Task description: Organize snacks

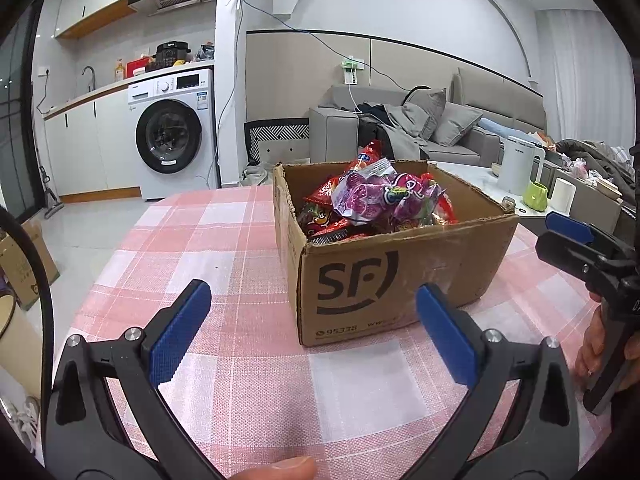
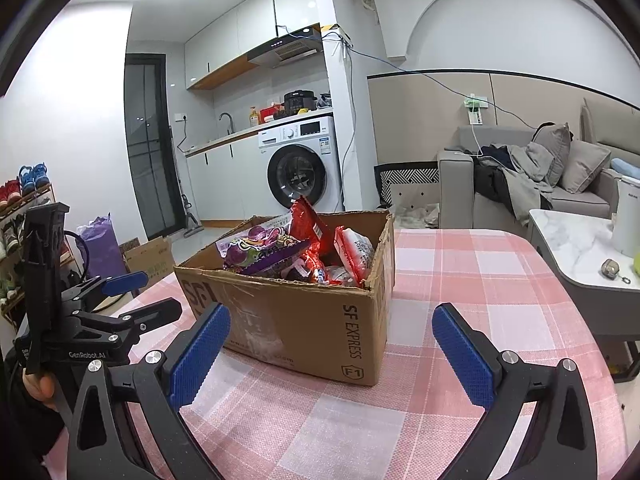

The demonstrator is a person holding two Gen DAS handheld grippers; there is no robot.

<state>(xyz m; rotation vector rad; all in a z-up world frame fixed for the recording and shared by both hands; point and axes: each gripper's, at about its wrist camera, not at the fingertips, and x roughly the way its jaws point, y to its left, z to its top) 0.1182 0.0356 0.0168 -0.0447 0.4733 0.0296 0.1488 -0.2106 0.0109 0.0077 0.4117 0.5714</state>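
A brown cardboard box (image 1: 400, 276) marked SF stands on the pink checked tablecloth (image 1: 200, 248), filled with several snack packets, a purple one (image 1: 372, 196) on top and red ones (image 2: 316, 232) beside it. My left gripper (image 1: 312, 312) is open just in front of the box's near corner, with nothing between its blue pads (image 1: 180, 332). In the right wrist view the same box (image 2: 296, 312) stands ahead of my right gripper (image 2: 332, 336), which is open and empty too. Each gripper appears at the edge of the other's view, held by a hand.
A low marble side table (image 2: 568, 240) with a white kettle (image 1: 520, 168), a green cup and a white cup stands right of the table. A grey sofa, a washing machine (image 1: 172, 132) and a shoe rack (image 2: 24, 208) lie beyond.
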